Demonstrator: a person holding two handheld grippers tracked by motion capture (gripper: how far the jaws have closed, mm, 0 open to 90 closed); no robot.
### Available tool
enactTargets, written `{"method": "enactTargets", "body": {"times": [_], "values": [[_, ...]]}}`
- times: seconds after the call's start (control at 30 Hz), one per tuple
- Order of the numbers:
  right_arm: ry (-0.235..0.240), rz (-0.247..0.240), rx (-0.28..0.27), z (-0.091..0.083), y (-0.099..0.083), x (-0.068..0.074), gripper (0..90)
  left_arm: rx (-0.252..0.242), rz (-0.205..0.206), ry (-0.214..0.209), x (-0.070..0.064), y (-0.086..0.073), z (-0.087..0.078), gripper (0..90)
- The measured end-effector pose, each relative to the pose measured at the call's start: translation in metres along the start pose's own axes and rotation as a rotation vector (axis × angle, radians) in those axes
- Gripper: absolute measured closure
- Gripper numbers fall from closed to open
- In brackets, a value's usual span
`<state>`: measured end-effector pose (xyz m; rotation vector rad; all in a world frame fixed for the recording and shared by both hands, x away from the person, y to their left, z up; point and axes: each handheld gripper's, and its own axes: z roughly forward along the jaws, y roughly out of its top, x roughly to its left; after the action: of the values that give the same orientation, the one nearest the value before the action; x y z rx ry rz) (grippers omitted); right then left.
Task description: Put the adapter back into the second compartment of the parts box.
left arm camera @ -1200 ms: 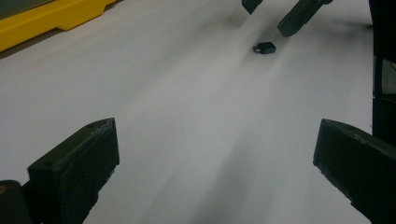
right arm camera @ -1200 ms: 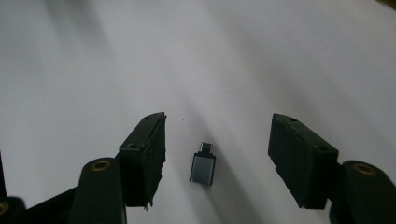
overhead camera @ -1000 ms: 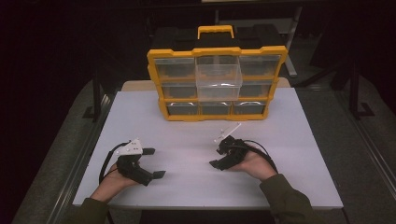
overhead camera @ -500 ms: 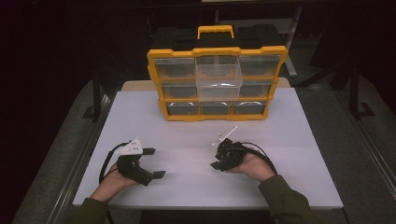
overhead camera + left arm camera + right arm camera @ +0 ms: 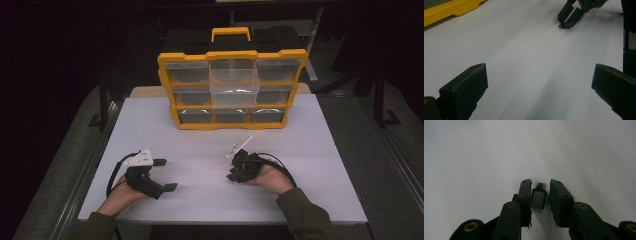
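A small grey adapter with a metal plug end (image 5: 538,198) lies on the white table (image 5: 300,150). My right gripper (image 5: 540,182) points down at it with a jaw on each side. The left jaw touches it and a narrow gap shows on the right. In the high view the right gripper (image 5: 234,175) is at the table's front right of centre, held in a hand. My left gripper (image 5: 166,175) rests at the front left, open wide with nothing between its jaws. The left gripper view looks past its own jaws (image 5: 538,71) across the table to the right gripper (image 5: 564,23).
A yellow organizer case (image 5: 232,90) with clear drawers stands upright at the back centre of the table, its middle drawer pulled out a little. A black cable (image 5: 280,167) loops from the right gripper. Dark floor surrounds the table.
The right gripper has tipped slightly lower toward the table surface. The left gripper has stayed put.
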<state>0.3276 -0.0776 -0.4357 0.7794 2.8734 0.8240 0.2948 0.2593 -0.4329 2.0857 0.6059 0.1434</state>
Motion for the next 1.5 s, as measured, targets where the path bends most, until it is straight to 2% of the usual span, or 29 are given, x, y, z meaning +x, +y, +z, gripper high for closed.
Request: {"method": "enactTargets", "body": {"times": [0.23, 0.63, 0.97, 1.17, 1.5], "values": [[-0.002, -0.006, 0.004, 0.001, 0.000, 0.000, 73.1, 0.000, 0.000, 0.000, 0.000, 0.000, 0.000, 0.1], [-0.039, -0.048, 0.021, 0.003, 0.001, 0.005, 75.4, 0.002, 0.002, -0.001, 0.000, 0.000, 0.000, 0.1], [-0.032, -0.043, 0.024, 0.001, 0.002, 0.003, 75.5, 0.002, 0.003, -0.004, -0.001, 0.000, 0.001, 0.1], [-0.014, -0.020, 0.000, -0.008, 0.003, -0.002, 75.5, -0.003, 0.005, -0.007, -0.002, 0.001, 0.001, 0.1], [-0.003, -0.020, -0.018, -0.026, 0.003, -0.010, 75.4, -0.007, 0.001, -0.006, -0.002, 0.002, 0.002, 0.1]]}}
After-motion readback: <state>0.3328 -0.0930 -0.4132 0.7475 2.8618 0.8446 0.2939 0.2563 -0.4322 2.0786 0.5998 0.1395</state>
